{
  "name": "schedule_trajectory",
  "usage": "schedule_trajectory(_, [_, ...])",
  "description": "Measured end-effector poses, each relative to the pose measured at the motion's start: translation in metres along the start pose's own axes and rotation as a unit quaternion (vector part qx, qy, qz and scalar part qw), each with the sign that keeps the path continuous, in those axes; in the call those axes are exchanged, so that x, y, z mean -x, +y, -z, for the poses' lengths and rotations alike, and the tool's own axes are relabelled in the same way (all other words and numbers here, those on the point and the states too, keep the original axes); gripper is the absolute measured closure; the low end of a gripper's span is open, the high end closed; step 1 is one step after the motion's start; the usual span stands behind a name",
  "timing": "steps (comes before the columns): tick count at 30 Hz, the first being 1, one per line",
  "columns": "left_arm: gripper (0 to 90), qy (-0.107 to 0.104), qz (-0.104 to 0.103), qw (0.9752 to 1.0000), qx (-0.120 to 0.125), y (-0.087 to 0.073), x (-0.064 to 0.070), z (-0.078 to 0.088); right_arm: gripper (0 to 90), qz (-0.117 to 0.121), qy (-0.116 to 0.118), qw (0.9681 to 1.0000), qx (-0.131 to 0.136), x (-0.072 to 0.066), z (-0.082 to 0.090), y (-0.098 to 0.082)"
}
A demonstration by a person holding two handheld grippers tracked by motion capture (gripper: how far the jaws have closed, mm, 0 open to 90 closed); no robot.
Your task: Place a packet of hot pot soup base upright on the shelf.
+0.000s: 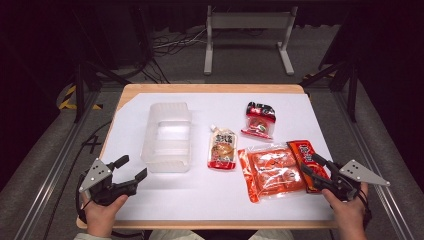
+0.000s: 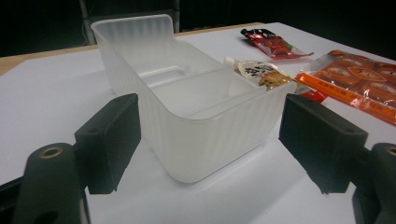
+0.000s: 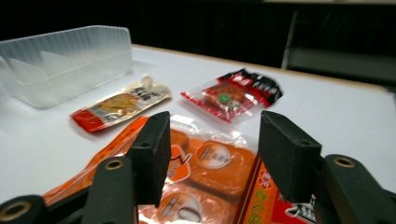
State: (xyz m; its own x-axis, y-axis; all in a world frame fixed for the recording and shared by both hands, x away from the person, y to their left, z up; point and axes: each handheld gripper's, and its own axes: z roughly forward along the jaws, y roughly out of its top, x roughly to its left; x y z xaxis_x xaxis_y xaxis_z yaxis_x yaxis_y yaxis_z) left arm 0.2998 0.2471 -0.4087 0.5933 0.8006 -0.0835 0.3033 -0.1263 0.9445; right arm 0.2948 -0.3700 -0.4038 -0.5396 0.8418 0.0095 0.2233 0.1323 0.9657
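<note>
While hovering over the orange packet [image 1: 274, 171] — right gripper [image 1: 316, 169], fingers apart, nothing clamped. Long axis across the fingers. Left gripper [image 1: 131, 168] — fingers apart, beside the clear bin [image 1: 167, 136].

bright overhead light on the white table [image 1: 210, 195]; dark surroundings; soft shadows; right gripper view slightly blurred

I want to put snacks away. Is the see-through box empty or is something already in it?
Empty. The clear plastic box shows only its bare floor and a divider inside, and all the snack packets lie outside it on the white table.
</note>
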Motion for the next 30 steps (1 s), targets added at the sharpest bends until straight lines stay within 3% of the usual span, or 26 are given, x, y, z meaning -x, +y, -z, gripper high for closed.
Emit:
schedule_trajectory(1, [22.0,0.001,0.000,1.0000,0.000,0.000,0.000,0.000,45.2,-0.009,0.005,1.0000,0.002,0.002,0.000,0.000])
schedule_trajectory(8, [22.1,0.003,0.003,1.0000,0.001,0.001,0.000,0.000,38.6,-0.004,-0.002,1.0000,-0.002,0.004,0.006,0.004])
schedule_trajectory(13, [22.1,0.005,0.004,1.0000,0.000,0.001,-0.001,-0.002,34.6,-0.018,-0.013,0.9992,-0.032,0.010,0.009,0.004])
schedule_trajectory(15, [22.1,0.006,0.006,1.0000,-0.001,0.002,-0.002,-0.002,34.0,-0.024,-0.030,0.9983,-0.043,0.014,0.010,0.001])
schedule_trajectory(17, [22.1,0.008,0.006,0.9999,0.002,0.003,-0.002,-0.004,29.9,-0.044,-0.040,0.9964,-0.061,0.019,0.010,-0.002])
schedule_trajectory(19, [22.1,0.008,0.006,1.0000,0.000,0.003,-0.002,-0.005,25.5,-0.053,-0.060,0.9940,-0.074,0.025,0.011,-0.006])
schedule_trajectory(21, [22.1,0.008,0.006,1.0000,0.001,0.003,-0.002,-0.006,23.8,-0.058,-0.066,0.9930,-0.079,0.028,0.011,-0.008])
schedule_trajectory(23, [22.1,0.007,0.004,1.0000,-0.003,0.004,-0.002,-0.007,18.7,-0.069,-0.079,0.9893,-0.101,0.034,0.011,-0.013])
schedule_trajectory(30, [22.1,0.011,0.007,0.9999,-0.002,0.004,-0.003,-0.009,20.2,-0.099,-0.094,0.9800,-0.145,0.043,0.009,-0.021])
